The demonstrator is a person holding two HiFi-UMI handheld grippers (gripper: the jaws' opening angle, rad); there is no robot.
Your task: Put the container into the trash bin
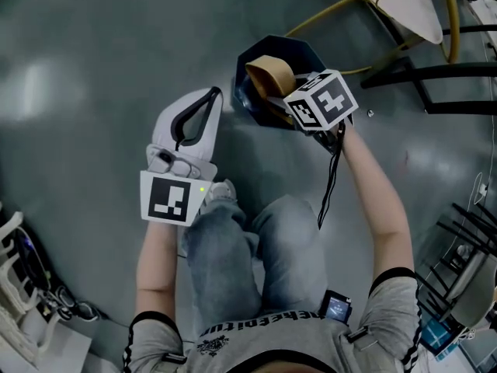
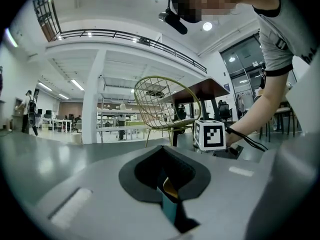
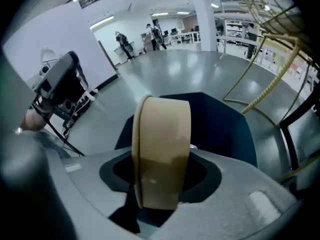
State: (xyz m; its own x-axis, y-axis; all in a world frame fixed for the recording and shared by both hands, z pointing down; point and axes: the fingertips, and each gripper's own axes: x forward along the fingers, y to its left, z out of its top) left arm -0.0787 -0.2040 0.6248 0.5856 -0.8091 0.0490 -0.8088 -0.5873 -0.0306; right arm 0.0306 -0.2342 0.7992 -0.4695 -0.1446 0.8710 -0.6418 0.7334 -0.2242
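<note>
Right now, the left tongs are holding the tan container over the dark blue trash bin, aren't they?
Not quite. It is the right tongs that are holding the tan container over the dark blue trash bin. The right gripper view shows the container clamped between them. The left tongs hold nothing.

left hand-held gripper (image 2: 163, 150): jaws together, empty | marker cube (image 2: 209, 134) beyond, right | wire chair (image 2: 165, 101) behind
</note>
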